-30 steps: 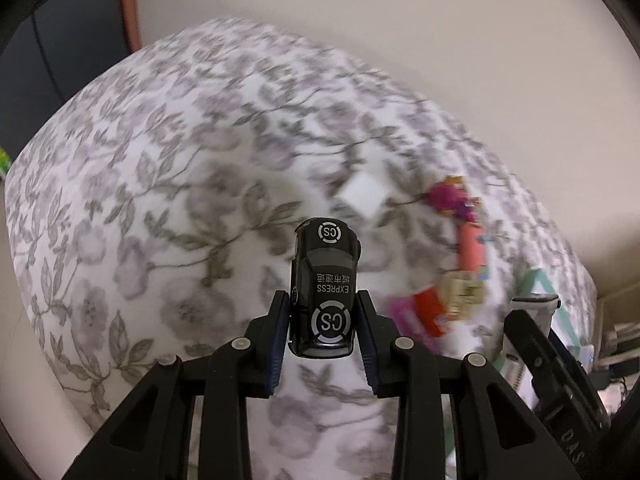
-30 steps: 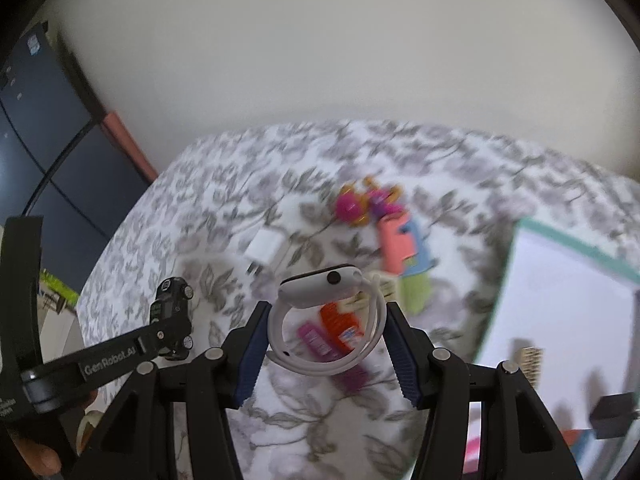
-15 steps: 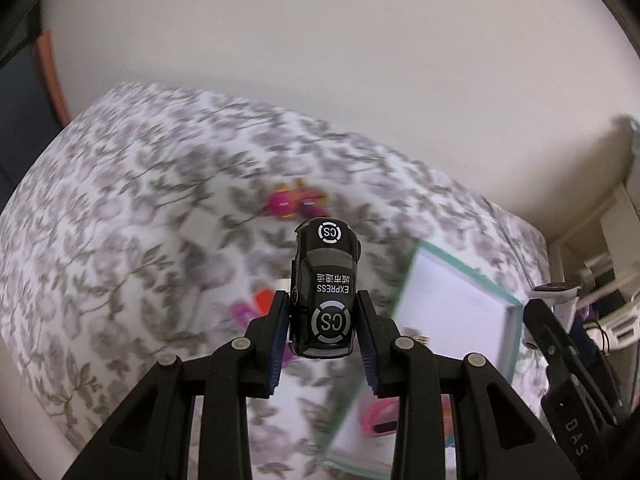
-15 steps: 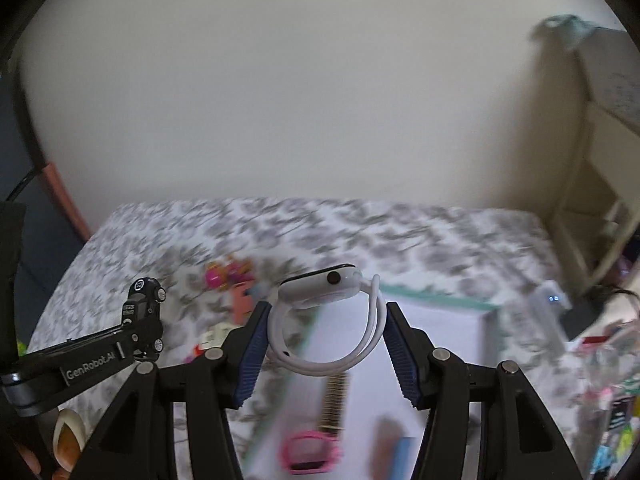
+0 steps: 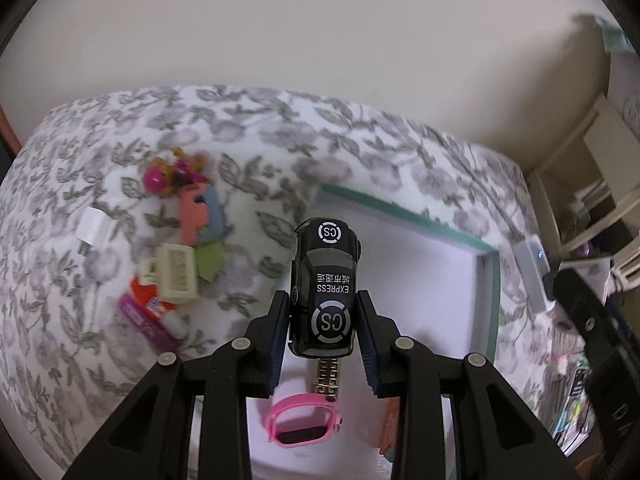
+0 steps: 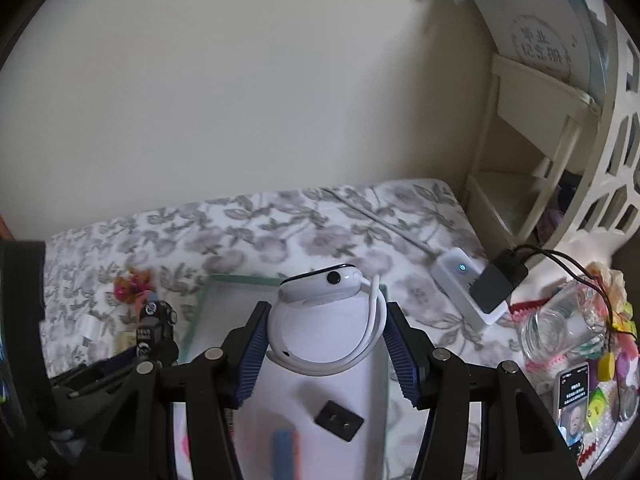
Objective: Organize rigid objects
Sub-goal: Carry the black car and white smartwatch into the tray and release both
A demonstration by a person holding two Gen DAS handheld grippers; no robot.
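Black toy car (image 5: 324, 292) clenched in left gripper (image 5: 323, 330); white smartwatch (image 6: 326, 322) clenched in right gripper (image 6: 326, 354). Change over last second: both views swung from loose toy pile (image 5: 180, 248) at left across to teal-rimmed white tray (image 5: 490, 280), now under both loads. Judged: carry done, drop-off next. Pink watch (image 5: 304, 420) already in tray. Floral cloth (image 5: 72, 280) over surface; cream wall behind, power strip (image 6: 468, 284), shelf (image 6: 532, 152) at right.
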